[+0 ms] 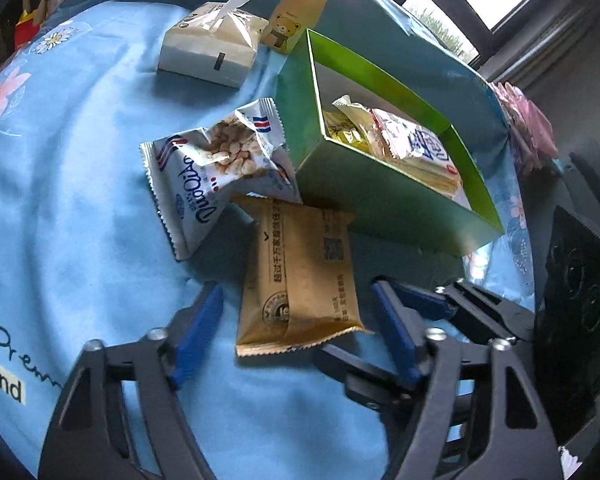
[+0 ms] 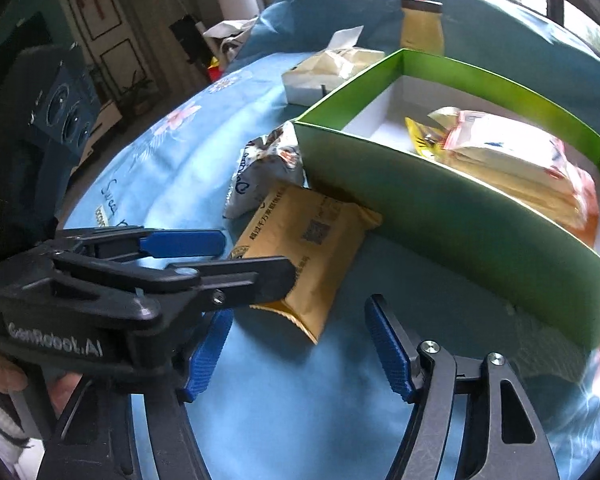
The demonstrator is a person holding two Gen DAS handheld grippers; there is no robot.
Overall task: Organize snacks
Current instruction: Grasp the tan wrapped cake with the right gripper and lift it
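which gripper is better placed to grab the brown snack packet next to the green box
Left. The left gripper already straddles the brown packet, fingers open on either side. The right gripper is open over bare cloth short of it.

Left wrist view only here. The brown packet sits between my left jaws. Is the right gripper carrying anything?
Observer: No. The right gripper is open with nothing between its pads. The brown packet lies just ahead of it.
Operator: Any room in the green box?
Observer: Yes. The green box shows bare white floor at its far end, beyond the snack packets.
Operator: How does my left grip look from that side?
Observer: The left gripper straddles the packet's near end. One finger crosses in front of it, and the blue pad beyond looks just clear of it.
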